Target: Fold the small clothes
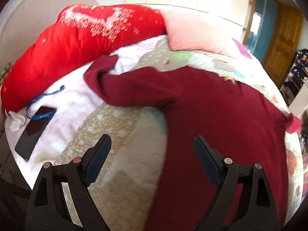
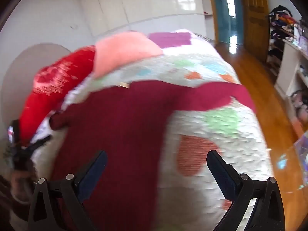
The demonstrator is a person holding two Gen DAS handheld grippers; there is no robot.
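A maroon top [image 1: 221,119] lies spread on the quilt [image 1: 123,134], filling the centre and right of the left wrist view, one sleeve [image 1: 134,86] reaching toward the upper left of the frame and ending over a white cloth [image 1: 77,100]. The left gripper [image 1: 152,150] sits at the bottom of that frame with its jaws spread wide and nothing between them; its right finger hangs over the maroon fabric, its left over the beige part of the quilt. At the lower left a dark phone [image 1: 34,129] rests on the white cloth, beside a crumpled tissue [image 1: 17,121], with a blue cord [image 1: 46,96] across it. A red pillow [image 1: 77,44] arcs along the upper left, a pink pillow [image 1: 196,32] next to it. In the right wrist view (heavily blurred) the right gripper [image 2: 156,161] is likewise spread and empty, low in the frame, straddling the top's right edge. The other sleeve [image 2: 221,96] stretches toward the right of the frame over the quilt's coloured patches. A wooden floor [image 2: 256,88] and door [image 2: 254,15] show at the upper right.
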